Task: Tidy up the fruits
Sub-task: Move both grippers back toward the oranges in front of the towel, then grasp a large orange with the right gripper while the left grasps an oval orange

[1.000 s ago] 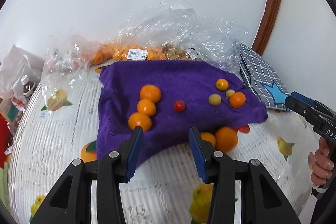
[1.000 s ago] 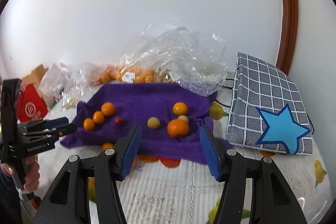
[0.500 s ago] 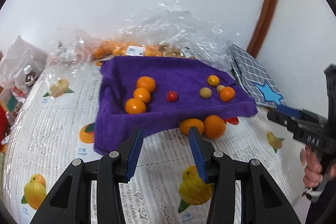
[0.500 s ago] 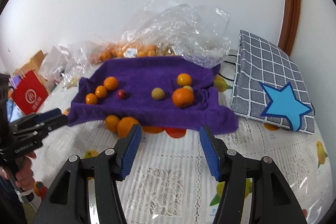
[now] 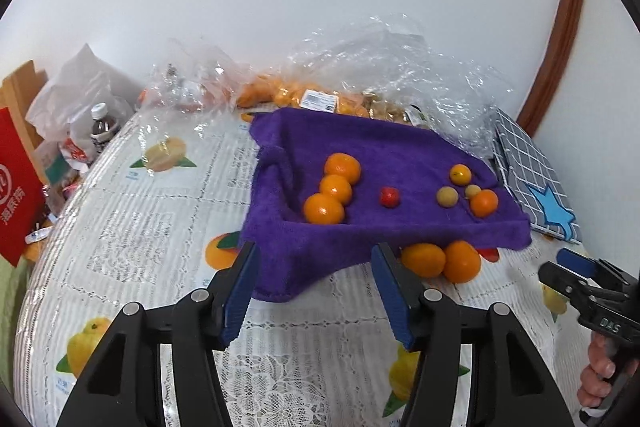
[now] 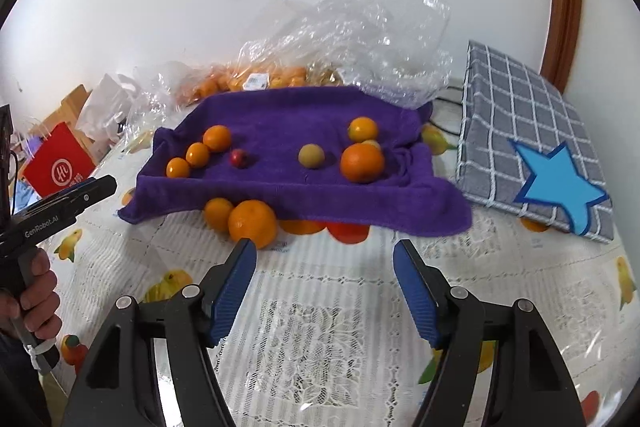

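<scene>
Far left, a red paper bag [image 5: 16,187] is cut off by the frame edge, with a bottle [image 5: 102,125] half buried among white plastic bags beside it. The left gripper [image 5: 314,291] hangs with jaws spread wide and nothing between them, low over the bench [image 5: 140,227], just short of the near edge of the purple towel [image 5: 360,147]. On the towel three oranges [image 5: 335,189] sit in a touching diagonal row at left, a small red fruit [image 5: 389,196] lies mid-cloth, and a cluster of small yellow and orange fruits [image 5: 468,189] sits at right. Two more oranges [image 6: 240,217] lie on the bench against the towel's front edge; further orange and red shapes under the hem are half hidden and could be fruit or tablecloth print. Behind, crumpled clear plastic [image 6: 352,39] veils a heap of bagged fruit, contents hard to make out. The right gripper [image 6: 324,291] is likewise wide apart and empty, over the bench. Right, a grey checked cushion with a blue star [image 6: 532,147].
</scene>
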Motion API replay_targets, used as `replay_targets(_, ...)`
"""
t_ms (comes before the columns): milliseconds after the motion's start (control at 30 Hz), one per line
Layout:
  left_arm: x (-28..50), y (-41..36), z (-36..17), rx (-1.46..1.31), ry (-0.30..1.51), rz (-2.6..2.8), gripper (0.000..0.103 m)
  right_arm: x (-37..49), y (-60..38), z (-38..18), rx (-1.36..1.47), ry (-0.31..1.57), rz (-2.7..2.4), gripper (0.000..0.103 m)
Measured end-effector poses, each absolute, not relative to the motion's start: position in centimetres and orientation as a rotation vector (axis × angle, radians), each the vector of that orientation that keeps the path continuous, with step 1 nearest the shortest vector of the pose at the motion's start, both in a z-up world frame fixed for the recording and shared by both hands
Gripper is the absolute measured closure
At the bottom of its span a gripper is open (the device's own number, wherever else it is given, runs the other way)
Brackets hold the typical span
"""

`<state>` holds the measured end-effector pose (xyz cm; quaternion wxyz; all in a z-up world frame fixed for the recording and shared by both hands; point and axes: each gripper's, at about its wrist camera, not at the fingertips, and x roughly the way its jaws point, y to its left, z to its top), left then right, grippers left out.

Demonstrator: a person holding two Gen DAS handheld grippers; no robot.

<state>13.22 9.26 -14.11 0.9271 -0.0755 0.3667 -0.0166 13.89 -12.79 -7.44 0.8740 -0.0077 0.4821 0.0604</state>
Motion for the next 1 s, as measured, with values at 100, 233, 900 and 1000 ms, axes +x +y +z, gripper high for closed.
replay_targets(100, 13.3, 9.3, -14.5, -0.144, 0.743, -0.02, 0.048, 14.0, -12.6, -8.0, -0.032, 1.006, 0.107, 0.032)
replay_targets(233, 13.8, 9.9, -15.6, -0.172, 0.768, -0.006, 0.048, 14.2, -11.9, -8.9, -0.054, 1.015, 0.117, 0.034)
replay_targets(900, 15.0, 13.1, -17.9, -0.262, 0.825, -0.166, 0.073, 16.9, -8.8, -12.1, -0.015, 1.038, 0.192, 0.058)
replay_targets(1000, 15.1, 13.5, -18.2, -0.287, 0.834, -0.171, 0.074, 17.2, -7.9, -12.4, -0.024, 1.048, 0.237, 0.061)
